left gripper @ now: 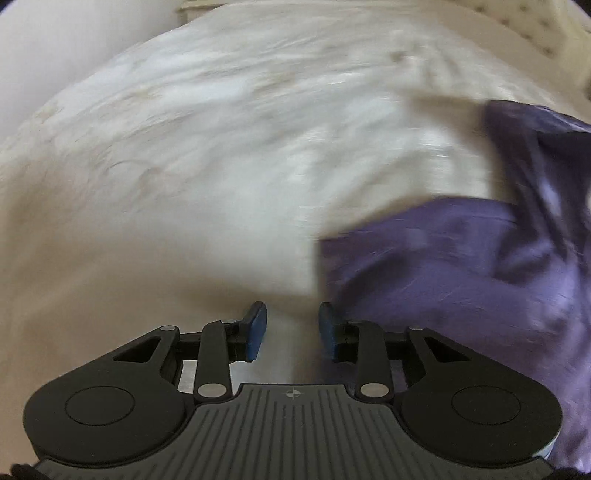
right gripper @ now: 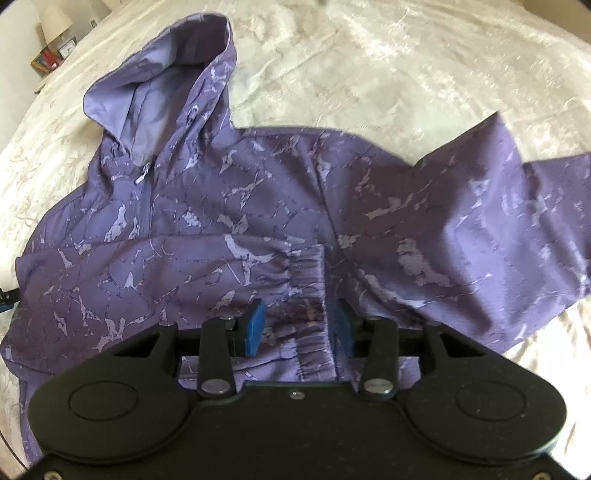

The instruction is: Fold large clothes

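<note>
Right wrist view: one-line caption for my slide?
Right gripper fingers straddle the gathered cuff of a purple hooded jacket spread on a cream bedspread.

Cream bedspread [right gripper: 406,55] (floral weave), bedside lamp [right gripper: 55,22]

We see a bed covered by a cream bedspread [right gripper: 388,55] with a faint floral pattern, creased in places. Directly on it lies a purple hooded jacket [right gripper: 229,206] with a pale marbled print, front up, hood [right gripper: 166,74] spread toward the far side, one sleeve [right gripper: 480,206] folded across.
</note>
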`<state>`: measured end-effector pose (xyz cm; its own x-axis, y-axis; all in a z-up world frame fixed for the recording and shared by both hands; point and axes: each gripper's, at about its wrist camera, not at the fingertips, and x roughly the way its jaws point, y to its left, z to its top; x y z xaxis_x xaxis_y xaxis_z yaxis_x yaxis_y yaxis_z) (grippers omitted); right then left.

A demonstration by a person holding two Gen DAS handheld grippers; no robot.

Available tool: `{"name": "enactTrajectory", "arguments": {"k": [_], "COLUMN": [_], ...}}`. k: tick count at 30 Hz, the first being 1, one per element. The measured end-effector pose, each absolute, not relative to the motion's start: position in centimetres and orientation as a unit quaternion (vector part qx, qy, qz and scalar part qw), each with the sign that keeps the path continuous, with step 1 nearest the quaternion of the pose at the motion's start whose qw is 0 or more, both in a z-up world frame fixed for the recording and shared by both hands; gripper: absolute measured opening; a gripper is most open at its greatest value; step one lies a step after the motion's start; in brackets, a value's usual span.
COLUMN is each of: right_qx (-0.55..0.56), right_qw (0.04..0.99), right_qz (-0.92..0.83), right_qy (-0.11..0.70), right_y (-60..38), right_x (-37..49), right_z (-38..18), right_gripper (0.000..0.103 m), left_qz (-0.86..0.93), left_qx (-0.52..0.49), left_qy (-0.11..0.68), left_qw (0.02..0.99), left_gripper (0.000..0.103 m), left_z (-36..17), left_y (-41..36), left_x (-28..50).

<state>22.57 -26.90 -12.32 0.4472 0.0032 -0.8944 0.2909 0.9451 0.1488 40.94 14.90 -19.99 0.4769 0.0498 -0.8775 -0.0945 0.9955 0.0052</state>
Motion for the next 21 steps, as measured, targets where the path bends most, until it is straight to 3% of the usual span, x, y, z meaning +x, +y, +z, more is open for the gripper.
{"name": "enactTrajectory", "arguments": {"k": [6, 11, 15, 21], "right_qx": [0.122, 0.126, 0.133, 0.166], "right_qw": [0.865, 0.842, 0.828, 0.848], "right_qz": [-0.05, -0.037, -0.054, -0.02], "right_qy": [0.484, 0.523, 0.542, 0.502], "right_y": [-25.2, -24.2, -24.4, -24.9], "right_x": [21.4, 22.6, 23.5, 21.6], "right_z": [-10.5, -13.3, -15.4, -12.2], "right_gripper": [0.052, 0.051, 0.051, 0.051], "left_qz": [0.018, -0.021, -0.057, -0.087], "left_qx": [-0.017, -0.072, -0.092, -0.054], "left_qy": [0.5, 0.481, 0.471, 0.439], "left_qw": [0.866, 0.873, 0.875, 0.893], "left_gripper": [0.031, 0.033, 0.068, 0.076], "left_z": [-19.4, -17.6, -16.1, -13.1], "left_y": [16.2, 16.9, 16.1, 12.1], "left_x": [39.8, 37.8, 36.0, 33.1]}}
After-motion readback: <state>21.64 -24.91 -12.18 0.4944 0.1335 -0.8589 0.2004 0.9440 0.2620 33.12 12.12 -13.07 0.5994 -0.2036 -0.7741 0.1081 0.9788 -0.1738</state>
